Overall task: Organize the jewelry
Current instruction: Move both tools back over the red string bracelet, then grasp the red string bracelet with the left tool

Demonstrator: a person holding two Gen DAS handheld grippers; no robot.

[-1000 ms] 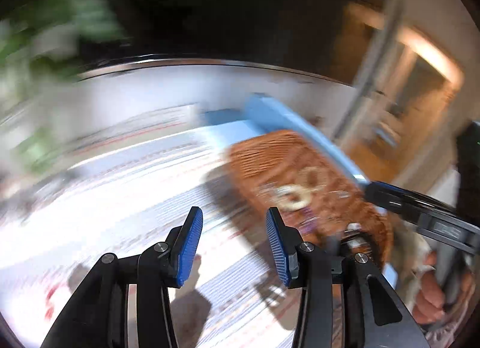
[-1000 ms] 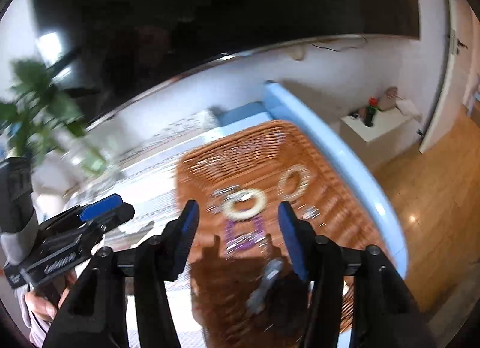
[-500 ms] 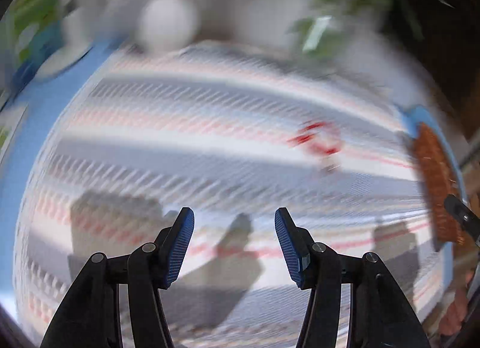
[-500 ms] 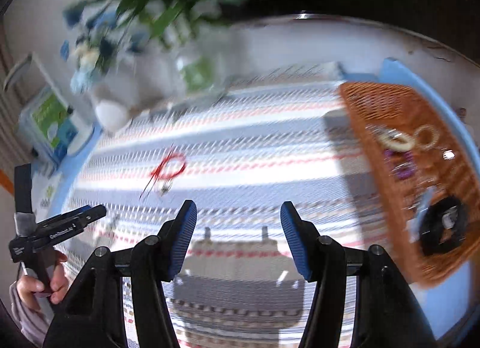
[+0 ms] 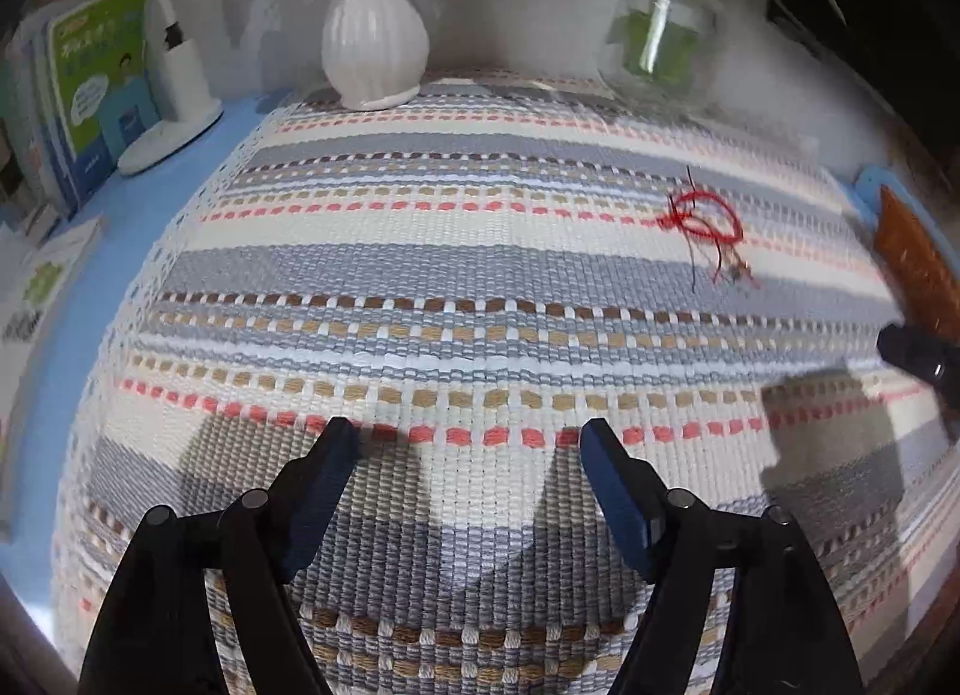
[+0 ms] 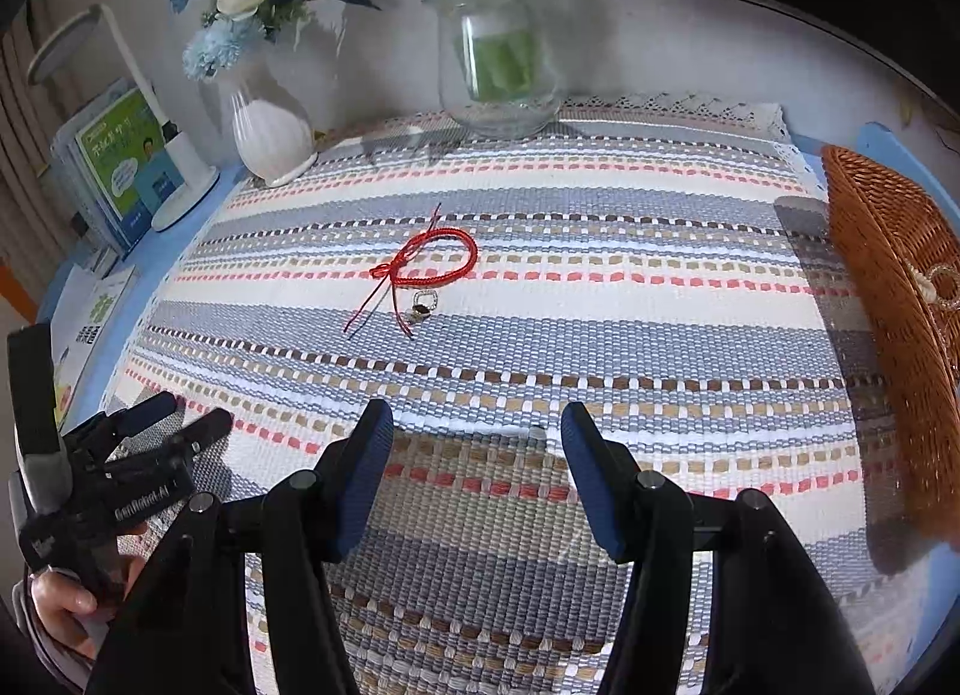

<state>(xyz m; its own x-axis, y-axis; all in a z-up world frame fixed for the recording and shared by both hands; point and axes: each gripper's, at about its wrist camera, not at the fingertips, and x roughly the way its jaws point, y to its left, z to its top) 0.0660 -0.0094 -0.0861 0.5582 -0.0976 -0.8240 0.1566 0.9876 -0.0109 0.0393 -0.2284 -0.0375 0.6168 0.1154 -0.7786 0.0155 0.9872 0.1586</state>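
A red cord bracelet [image 6: 441, 257] with a small metal charm [image 6: 423, 302] lies on the striped woven mat [image 6: 600, 299]; the left wrist view has the same bracelet [image 5: 705, 221] far to the right. My right gripper [image 6: 477, 425] hovers open over the mat, nearer than the bracelet, nothing between its fingers. My left gripper [image 5: 468, 434] is over bare mat with its jaws opening and empty; in the right wrist view the left gripper [image 6: 174, 416] sits at the lower left, held by a hand [image 6: 57, 599]. A wicker basket [image 6: 900, 287] with jewelry stands at the mat's right edge.
At the back stand a white ribbed vase [image 6: 270, 131] with blue flowers and a glass vase [image 6: 498, 65] with green stems. A white desk lamp [image 5: 174, 77] and books [image 5: 96, 89] sit at the back left on the blue table [image 5: 84, 287].
Both grippers swung from the wicker basket leftward to over the mat and dipped down. The left jaws have spread wider. The red bracelet has come into view.
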